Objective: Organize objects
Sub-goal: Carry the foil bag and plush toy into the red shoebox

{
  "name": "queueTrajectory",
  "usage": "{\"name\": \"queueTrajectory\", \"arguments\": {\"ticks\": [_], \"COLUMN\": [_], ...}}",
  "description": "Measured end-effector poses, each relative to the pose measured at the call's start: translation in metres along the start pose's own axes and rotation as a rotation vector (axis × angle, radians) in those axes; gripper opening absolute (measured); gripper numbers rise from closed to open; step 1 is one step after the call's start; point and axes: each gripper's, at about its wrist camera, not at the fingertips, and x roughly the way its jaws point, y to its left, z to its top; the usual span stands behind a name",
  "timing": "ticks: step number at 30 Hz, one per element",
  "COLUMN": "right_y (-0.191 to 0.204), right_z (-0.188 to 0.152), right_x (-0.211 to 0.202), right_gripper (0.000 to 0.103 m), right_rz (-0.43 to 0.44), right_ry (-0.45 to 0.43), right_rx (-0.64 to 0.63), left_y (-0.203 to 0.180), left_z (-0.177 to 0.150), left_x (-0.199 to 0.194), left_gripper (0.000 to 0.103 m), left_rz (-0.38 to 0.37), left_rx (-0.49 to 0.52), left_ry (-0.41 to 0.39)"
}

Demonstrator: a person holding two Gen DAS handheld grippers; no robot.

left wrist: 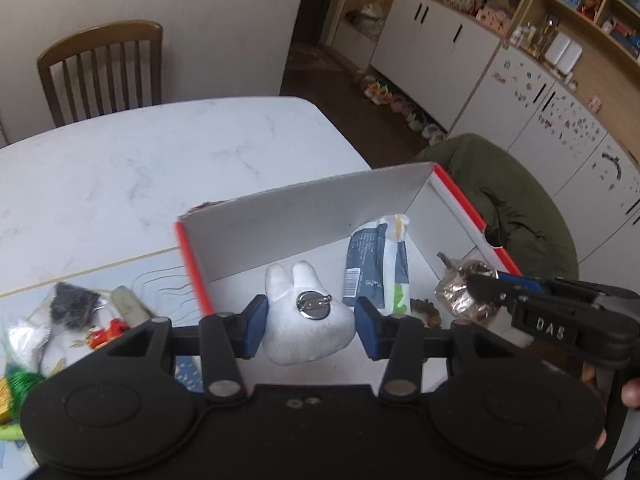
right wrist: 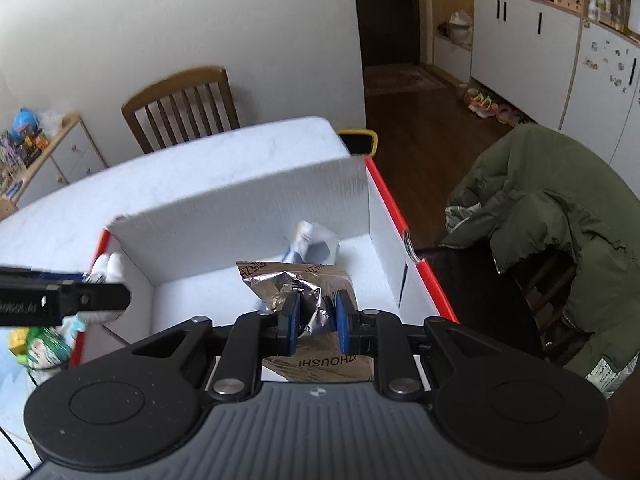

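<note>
A white cardboard box (left wrist: 300, 220) with a red rim stands on the table, open at the top. My left gripper (left wrist: 312, 328) is shut on a white plush toy (left wrist: 288, 280) with a round metal pin on it, held over the box's left part. In the right wrist view its tip (right wrist: 120, 298) shows at the left with the plush ears (right wrist: 108, 266) beyond it. My right gripper (right wrist: 318, 320) is shut on a crinkled silver foil packet (right wrist: 280, 284) above the box floor (right wrist: 360, 256). In the left wrist view that gripper (left wrist: 480, 286) and packet (left wrist: 460, 296) are at the right.
A blue-and-white wrapped pack (left wrist: 376, 268) lies inside the box. A heap of small items (left wrist: 76, 312) sits on the table left of the box. A wooden chair (left wrist: 100, 68) stands behind the marble table (left wrist: 120, 168). A green jacket (right wrist: 540, 208) hangs over a chair at the right.
</note>
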Motion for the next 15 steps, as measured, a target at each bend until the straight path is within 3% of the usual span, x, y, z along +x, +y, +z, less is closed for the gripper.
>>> {"name": "queueTrajectory", "arguments": {"ticks": [15], "right_y": [-0.001], "right_z": [-0.011], "right_x": [0.039], "right_gripper": [0.018], "right_rz": [-0.033], "right_ry": [0.105], "right_rx": [-0.105], "left_y": [-0.029], "left_z": [0.016], "left_x": [0.085], "left_gripper": [0.045], "left_rz": [0.08], "left_rx": [0.054], "left_ry": [0.103]}}
